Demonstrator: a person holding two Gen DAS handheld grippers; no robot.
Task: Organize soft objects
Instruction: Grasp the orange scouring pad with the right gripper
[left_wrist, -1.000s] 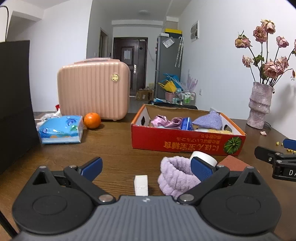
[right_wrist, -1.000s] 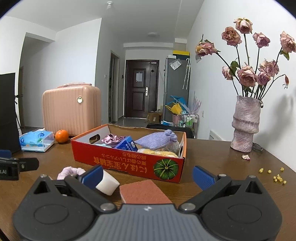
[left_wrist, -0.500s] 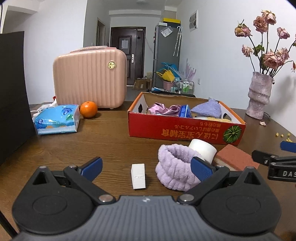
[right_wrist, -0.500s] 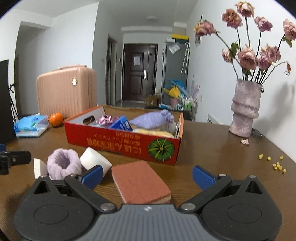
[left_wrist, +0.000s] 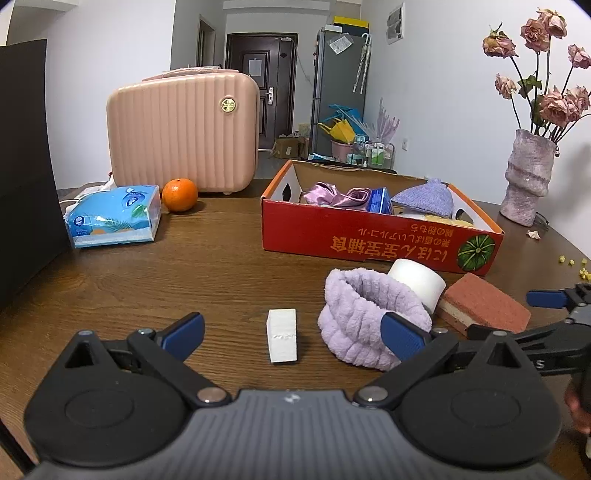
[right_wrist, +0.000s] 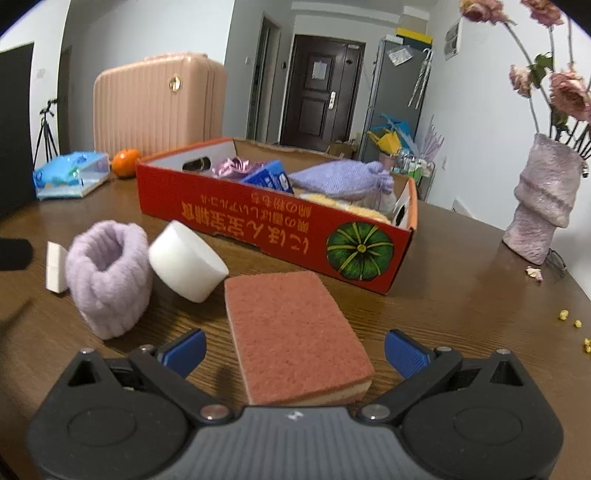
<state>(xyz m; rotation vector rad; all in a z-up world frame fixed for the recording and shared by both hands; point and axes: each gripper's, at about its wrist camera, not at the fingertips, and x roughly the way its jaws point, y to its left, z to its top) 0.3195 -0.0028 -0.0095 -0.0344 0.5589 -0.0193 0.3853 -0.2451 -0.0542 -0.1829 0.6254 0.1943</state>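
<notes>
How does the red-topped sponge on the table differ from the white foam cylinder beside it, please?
The sponge is a flat rectangular slab, while the foam cylinder is round.
The sponge has a rough red top over a pale yellow layer; the foam cylinder is plain white.
The sponge lies flat between the open fingers of the right gripper; the foam cylinder is tipped on its side against the purple wristband.
Both sit on the table outside the red box.

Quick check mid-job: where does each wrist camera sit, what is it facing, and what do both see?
Left wrist: on the left gripper, open, facing the white block and purple headband; right gripper at the right edge.
Right wrist: on the right gripper, open around the sponge.
Shared: red box, headband, sponge.
</notes>
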